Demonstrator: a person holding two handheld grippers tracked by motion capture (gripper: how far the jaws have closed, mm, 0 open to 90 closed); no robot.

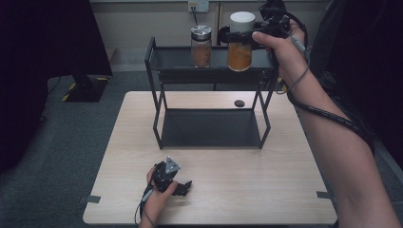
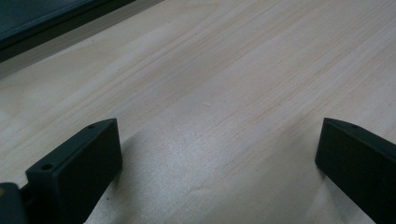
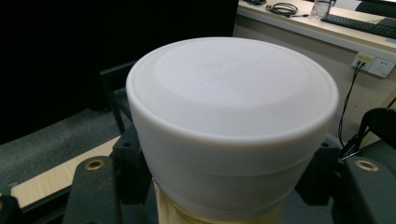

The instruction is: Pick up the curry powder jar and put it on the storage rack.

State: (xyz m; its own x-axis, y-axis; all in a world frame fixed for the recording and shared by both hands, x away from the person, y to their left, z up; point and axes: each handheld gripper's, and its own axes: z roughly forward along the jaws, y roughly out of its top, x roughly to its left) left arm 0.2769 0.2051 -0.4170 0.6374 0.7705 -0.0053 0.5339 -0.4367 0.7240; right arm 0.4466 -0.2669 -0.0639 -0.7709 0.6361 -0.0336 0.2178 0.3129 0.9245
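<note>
Filling our right gripper (image 3: 229, 186) view, a smooth white round lid tops the jar (image 1: 240, 42) clamped between its jaws, over the black metal rack's (image 1: 157, 71) top shelf.

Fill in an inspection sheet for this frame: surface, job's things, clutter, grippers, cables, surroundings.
Surface: light wooden table, bare around the rack.
Job's things: white-lidded jar of orange contents, at the top shelf of the black two-shelf rack; whether it rests on the shelf cannot be told. A silver-lidded jar stands to its left.
Clutter: small dark round object on the table behind the rack.
Grippers: right gripper shut on the jar just below its lid; left gripper open, low over the table.
Cables: a cable trails from each gripper.
Surroundings: grey carpet, wall socket, dark shapes at both sides.
</note>
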